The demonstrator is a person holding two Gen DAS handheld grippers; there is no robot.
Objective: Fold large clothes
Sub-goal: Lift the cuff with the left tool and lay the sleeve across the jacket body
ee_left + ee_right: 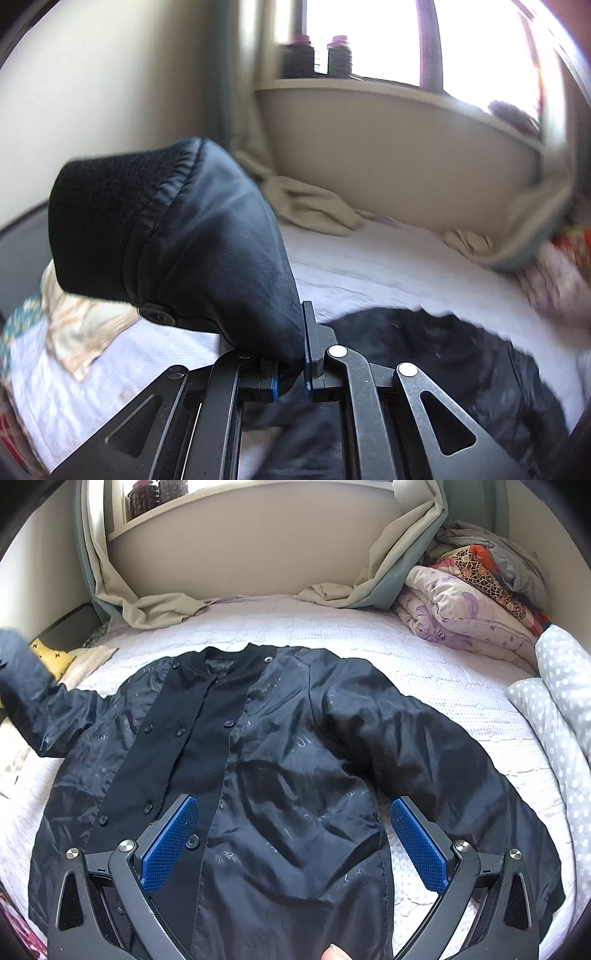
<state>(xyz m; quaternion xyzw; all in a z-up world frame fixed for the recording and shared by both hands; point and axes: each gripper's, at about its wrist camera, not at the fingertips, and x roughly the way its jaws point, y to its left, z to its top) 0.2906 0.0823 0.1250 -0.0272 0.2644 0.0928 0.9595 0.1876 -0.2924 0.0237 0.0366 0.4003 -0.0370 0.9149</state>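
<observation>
A black bomber jacket (280, 760) lies front-up and buttoned on the white bed (443, 672), collar toward the window. My left gripper (291, 365) is shut on the jacket's left sleeve (192, 251), near the ribbed cuff (99, 221), and holds it raised above the bed. That raised sleeve shows at the left edge of the right wrist view (26, 686). My right gripper (295, 845) is open and empty, hovering over the jacket's lower front. The jacket's right sleeve (424, 746) lies along the body.
Folded floral quilts (461, 609) and a polka-dot pillow (561, 701) sit at the right of the bed. Curtains (155, 605) drape onto the far edge under the window sill. A yellow cloth (51, 657) and a beige cloth (81, 325) lie at the left.
</observation>
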